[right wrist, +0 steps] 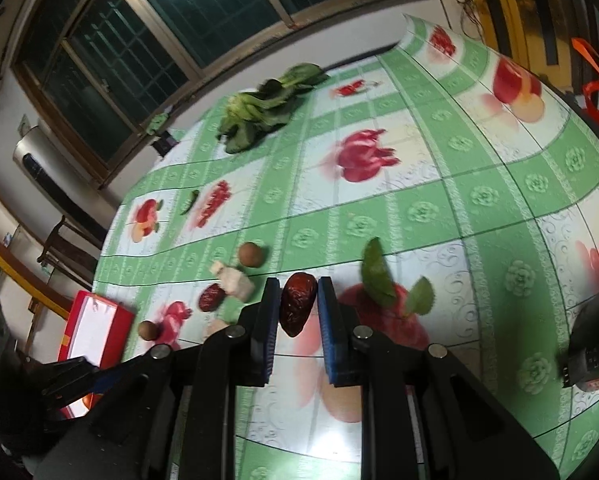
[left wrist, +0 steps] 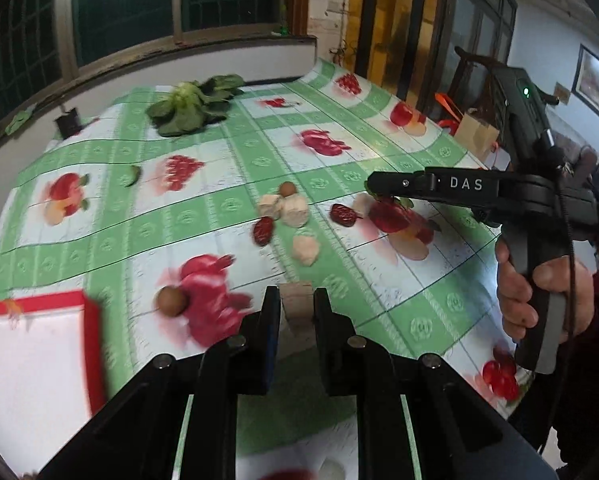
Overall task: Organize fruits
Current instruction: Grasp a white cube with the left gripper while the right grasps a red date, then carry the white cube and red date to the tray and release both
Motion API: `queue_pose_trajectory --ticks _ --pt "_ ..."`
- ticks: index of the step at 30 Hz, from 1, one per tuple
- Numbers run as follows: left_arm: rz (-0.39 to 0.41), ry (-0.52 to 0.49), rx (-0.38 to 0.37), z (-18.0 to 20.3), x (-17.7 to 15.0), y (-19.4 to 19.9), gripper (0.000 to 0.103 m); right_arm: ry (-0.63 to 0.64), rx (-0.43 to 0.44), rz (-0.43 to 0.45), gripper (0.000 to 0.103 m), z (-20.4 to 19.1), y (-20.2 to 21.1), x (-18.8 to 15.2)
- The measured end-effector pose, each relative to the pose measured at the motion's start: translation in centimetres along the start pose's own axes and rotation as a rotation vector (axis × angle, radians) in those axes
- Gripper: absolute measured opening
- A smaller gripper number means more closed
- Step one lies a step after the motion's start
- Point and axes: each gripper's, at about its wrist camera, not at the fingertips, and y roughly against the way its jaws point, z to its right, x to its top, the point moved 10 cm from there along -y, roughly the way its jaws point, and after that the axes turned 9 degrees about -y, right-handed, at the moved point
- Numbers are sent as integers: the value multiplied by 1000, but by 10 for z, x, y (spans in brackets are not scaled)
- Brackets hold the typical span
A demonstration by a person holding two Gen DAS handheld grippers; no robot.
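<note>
My left gripper (left wrist: 297, 304) is shut on a pale beige chunk (left wrist: 297, 310), held above the table beside the red box (left wrist: 39, 344). My right gripper (right wrist: 298, 300) is shut on a dark red date (right wrist: 295, 302), lifted off the table; it shows from the side in the left wrist view (left wrist: 373, 186). On the cloth lie two more red dates (left wrist: 264, 230) (left wrist: 342, 215), several pale chunks (left wrist: 289, 208), and two brown round fruits (left wrist: 287, 189) (left wrist: 172, 300). In the right wrist view a date (right wrist: 211, 297), chunks (right wrist: 235, 282) and both brown fruits (right wrist: 252, 255) (right wrist: 149, 329) lie left of my fingers.
Leafy greens (left wrist: 191, 106) lie at the far side of the green fruit-print tablecloth (left wrist: 379, 300). A small green leaf piece (left wrist: 133, 176) lies at mid-left. Two green leaves (right wrist: 375, 272) lie right of the right gripper. A small dark cup (left wrist: 68, 121) stands at the far left edge.
</note>
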Motion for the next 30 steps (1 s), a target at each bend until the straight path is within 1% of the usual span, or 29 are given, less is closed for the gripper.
queue_pose_trajectory --ticks 3,5,6,7,8,9,13,16,20,22,25,30 --pt "40 58 44 -23 -15 31 15 29 40 8 21 -20 3 -10" --pt "47 96 91 -41 -26 48 15 37 98 -12 21 -44 2 -28" --pt "56 126 129 -56 -35 61 15 47 118 -21 21 -54 1 -37" --pt "60 144 146 -64 -40 69 15 65 136 -32 21 -67 -1 -46" --pt "65 166 164 -74 -46 77 15 100 163 -50 21 -89 -4 -61" --pt "71 196 195 -88 -56 90 15 119 179 -61 21 -101 -5 -70" --pt "84 259 265 -121 -85 118 15 203 283 -132 21 -171 -18 -116" --pt "66 328 299 -142 -114 130 15 305 323 -188 21 -224 -27 -157" --pt "52 384 336 -160 -143 138 15 413 356 -251 21 -272 -37 -203" --pt "48 396 347 -165 -152 140 15 456 361 -273 21 -288 -39 -222" --pt "37 415 359 -172 -165 143 15 492 360 -297 21 -299 -44 -243" --pt "19 433 352 -174 -181 142 15 521 329 -332 21 -302 -55 -266"
